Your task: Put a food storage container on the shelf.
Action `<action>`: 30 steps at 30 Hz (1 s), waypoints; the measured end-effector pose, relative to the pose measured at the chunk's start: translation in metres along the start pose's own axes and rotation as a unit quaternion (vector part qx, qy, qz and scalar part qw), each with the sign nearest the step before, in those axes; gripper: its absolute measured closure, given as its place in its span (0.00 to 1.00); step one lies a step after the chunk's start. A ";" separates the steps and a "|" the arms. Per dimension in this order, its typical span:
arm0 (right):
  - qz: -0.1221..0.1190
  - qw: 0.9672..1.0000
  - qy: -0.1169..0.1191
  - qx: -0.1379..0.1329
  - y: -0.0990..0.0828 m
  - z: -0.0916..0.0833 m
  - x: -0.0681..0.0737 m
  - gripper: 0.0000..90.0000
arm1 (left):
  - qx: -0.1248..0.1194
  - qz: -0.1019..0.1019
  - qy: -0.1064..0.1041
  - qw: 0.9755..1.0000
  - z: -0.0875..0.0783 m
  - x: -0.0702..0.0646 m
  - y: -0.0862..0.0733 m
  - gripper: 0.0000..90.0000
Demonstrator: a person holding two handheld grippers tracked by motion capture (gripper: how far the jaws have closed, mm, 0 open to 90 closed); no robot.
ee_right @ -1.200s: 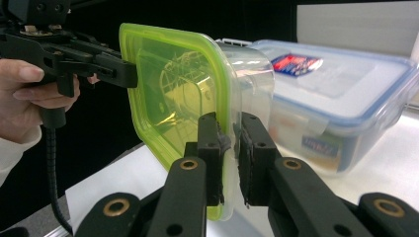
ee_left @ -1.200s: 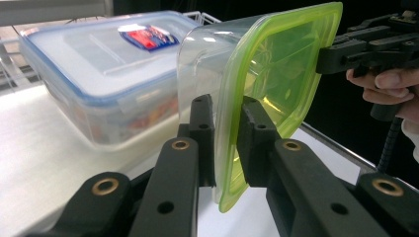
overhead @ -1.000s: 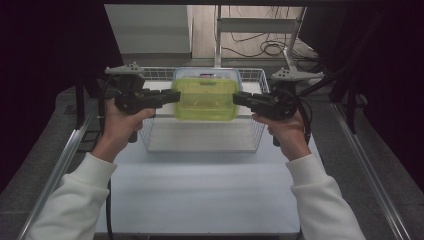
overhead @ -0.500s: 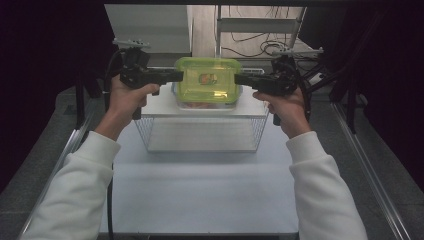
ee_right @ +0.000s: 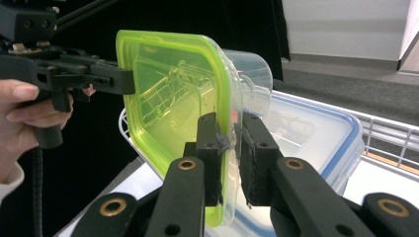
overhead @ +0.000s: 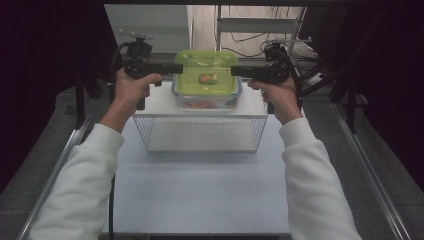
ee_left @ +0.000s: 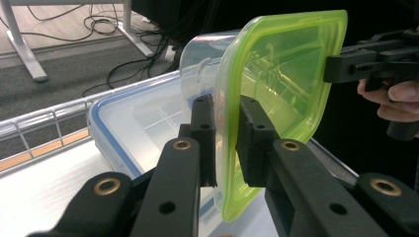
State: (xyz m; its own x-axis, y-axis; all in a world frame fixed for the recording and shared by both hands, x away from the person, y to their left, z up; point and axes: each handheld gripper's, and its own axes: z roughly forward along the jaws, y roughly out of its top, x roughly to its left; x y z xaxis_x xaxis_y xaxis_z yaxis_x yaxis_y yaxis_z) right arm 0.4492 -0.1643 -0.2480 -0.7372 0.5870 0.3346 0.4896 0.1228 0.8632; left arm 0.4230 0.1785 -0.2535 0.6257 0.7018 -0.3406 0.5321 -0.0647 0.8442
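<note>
Box: the green-lidded box (overhead: 206, 79) is held in the air above the far edge of the wire basket (overhead: 202, 134), over a blue-rimmed box (ee_left: 128, 129)
Change: a second ago it was low, inside the basket; now it is lifted out and further back (so the lift-out looks done, setting down remains)
Left gripper (ee_left: 225, 143): pinching the lid's rim on one side
Right gripper (ee_right: 231, 158): pinching the opposite rim
Contents: something orange inside, too blurred to name

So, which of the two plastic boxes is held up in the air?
The box with the green lid, gripped at each end by the fingers. The box with the blue-edged lid rests below it.
</note>
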 end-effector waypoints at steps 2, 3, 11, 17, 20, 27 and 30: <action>0.003 1.000 0.000 -0.001 0.002 0.002 -0.003 0.87 | 0.000 -0.008 -0.003 1.000 0.001 0.003 0.002 0.88; 0.007 1.000 -0.001 -0.002 0.003 0.003 -0.004 0.87 | -0.001 -0.011 -0.005 1.000 0.002 0.004 0.002 0.88; 0.025 1.000 -0.008 -0.003 0.005 0.013 -0.013 0.84 | -0.004 -0.037 -0.010 0.999 0.010 0.010 0.004 0.84; 0.038 0.999 -0.014 -0.009 0.004 0.020 -0.018 0.80 | -0.009 -0.048 -0.007 0.999 0.020 0.015 0.003 0.79; 0.051 0.998 -0.021 -0.010 0.003 0.021 -0.022 0.77 | -0.011 -0.052 -0.011 0.999 0.022 0.017 0.002 0.78; 0.065 0.998 -0.017 -0.003 0.000 0.024 -0.025 0.70 | -0.005 -0.069 -0.013 0.998 0.024 0.024 -0.001 0.66; 0.072 0.997 -0.015 0.000 -0.002 0.024 -0.025 0.66 | -0.005 -0.068 -0.018 0.997 0.026 0.025 -0.002 0.56</action>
State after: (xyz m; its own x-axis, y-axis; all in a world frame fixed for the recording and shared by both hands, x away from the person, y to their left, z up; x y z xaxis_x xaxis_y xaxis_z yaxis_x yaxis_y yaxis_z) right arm 0.4777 -0.1600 -0.2670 -0.6448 0.6217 0.4447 0.5897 0.0345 0.8069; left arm 0.4523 0.1782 -0.2749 0.5683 0.6773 -0.4672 0.6087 0.0361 0.7926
